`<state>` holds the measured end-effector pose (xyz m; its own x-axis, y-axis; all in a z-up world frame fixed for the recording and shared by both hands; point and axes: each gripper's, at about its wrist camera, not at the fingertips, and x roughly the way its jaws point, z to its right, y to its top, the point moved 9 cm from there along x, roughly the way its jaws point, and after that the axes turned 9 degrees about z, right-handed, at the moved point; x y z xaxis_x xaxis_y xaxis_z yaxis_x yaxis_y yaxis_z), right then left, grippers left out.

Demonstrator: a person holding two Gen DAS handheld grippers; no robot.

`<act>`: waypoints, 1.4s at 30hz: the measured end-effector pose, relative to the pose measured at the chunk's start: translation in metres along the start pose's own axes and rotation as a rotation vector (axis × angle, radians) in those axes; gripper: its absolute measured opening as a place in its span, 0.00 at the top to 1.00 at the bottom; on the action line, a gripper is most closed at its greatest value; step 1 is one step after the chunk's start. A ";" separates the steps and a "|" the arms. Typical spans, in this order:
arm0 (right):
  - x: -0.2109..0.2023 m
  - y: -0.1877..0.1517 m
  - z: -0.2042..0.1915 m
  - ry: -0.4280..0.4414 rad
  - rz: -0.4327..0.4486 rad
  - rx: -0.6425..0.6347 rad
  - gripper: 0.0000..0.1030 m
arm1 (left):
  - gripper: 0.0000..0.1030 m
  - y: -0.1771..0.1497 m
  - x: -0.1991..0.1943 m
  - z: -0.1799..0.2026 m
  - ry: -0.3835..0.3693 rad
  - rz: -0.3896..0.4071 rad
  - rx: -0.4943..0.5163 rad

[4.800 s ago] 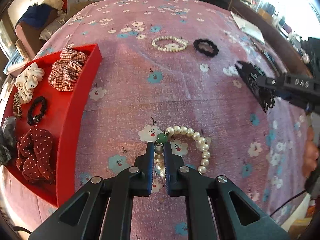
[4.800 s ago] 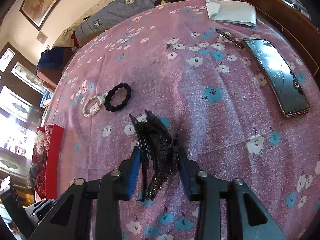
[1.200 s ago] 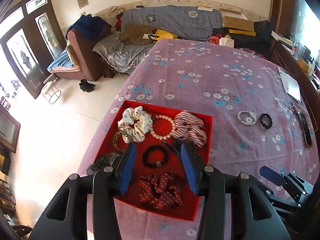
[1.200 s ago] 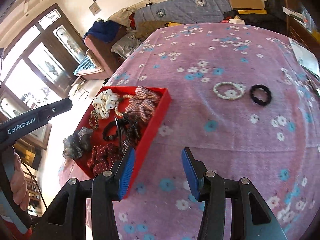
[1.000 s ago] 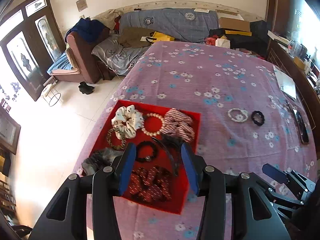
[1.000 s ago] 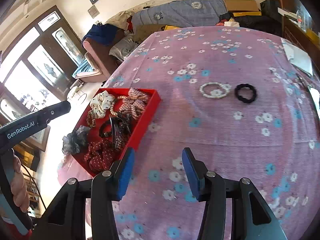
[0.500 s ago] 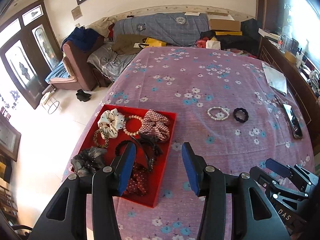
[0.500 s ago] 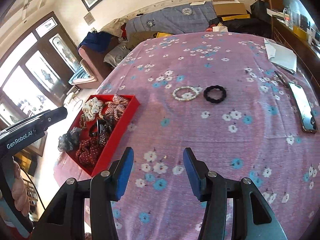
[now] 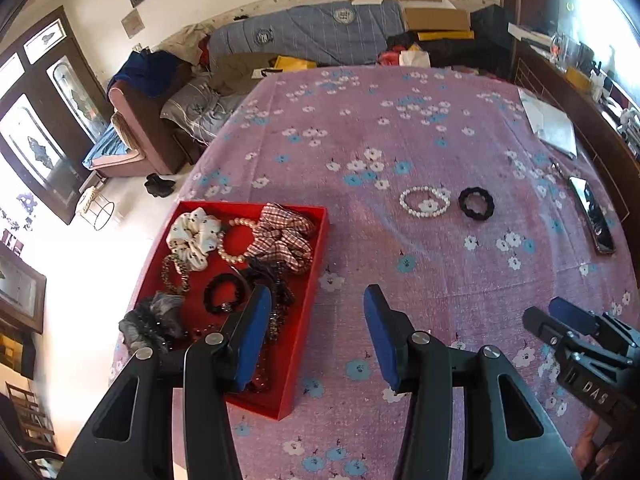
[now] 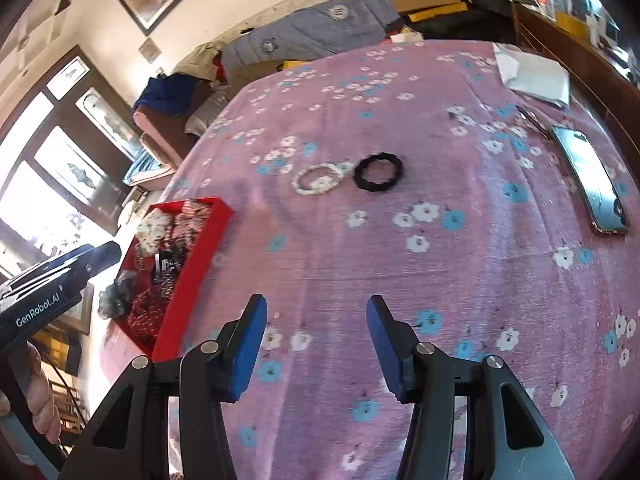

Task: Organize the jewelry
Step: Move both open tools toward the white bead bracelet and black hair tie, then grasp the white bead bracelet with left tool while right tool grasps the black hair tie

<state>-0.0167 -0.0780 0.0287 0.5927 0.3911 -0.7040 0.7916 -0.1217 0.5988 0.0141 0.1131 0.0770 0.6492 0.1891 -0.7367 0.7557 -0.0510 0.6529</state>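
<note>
At the left of the left wrist view, your red tray (image 9: pixel 308 280) holds scrunchies and a pearl string. Right of centre, the pearl bracelet (image 9: pixel 424 201) and black hair tie (image 9: pixel 476 203) lie side by side on the floral cloth (image 9: pixel 400 128). Your left gripper (image 9: pixel 316 312) and right gripper (image 10: pixel 316 320) both stand apart, gripping nothing.

1. Desk cloth (image 9: pixel 420 264): pink-purple with white and blue flowers.
2. Tray (image 9: pixel 308 300): red.
3. Far bracelet (image 9: pixel 425 201): white pearls.
4. Hair tie (image 9: pixel 476 203) to its right: black.
5. Scrunchie (image 9: pixel 286 236) in the tray: red-and-white checked.
6. Tool pads (image 10: pixel 250 344): blue.
</note>
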 end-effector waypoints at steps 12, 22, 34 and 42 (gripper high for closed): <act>0.025 0.026 0.052 -0.079 -0.006 0.016 0.46 | 0.54 0.011 0.054 0.028 -0.060 -0.069 -0.002; 0.079 0.080 0.070 -0.077 0.006 -0.024 0.46 | 0.55 0.044 0.132 0.072 -0.166 -0.101 -0.020; 0.131 0.092 0.063 -0.087 -0.035 -0.098 0.47 | 0.55 0.054 0.196 0.093 -0.264 -0.119 -0.045; 0.147 0.095 0.064 -0.114 -0.030 -0.147 0.53 | 0.55 0.051 0.208 0.106 -0.316 -0.115 -0.025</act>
<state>0.1551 -0.0902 -0.0418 0.5892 0.2852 -0.7560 0.7836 0.0265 0.6207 0.1969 0.0458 -0.0611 0.5573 -0.1213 -0.8214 0.8258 -0.0220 0.5635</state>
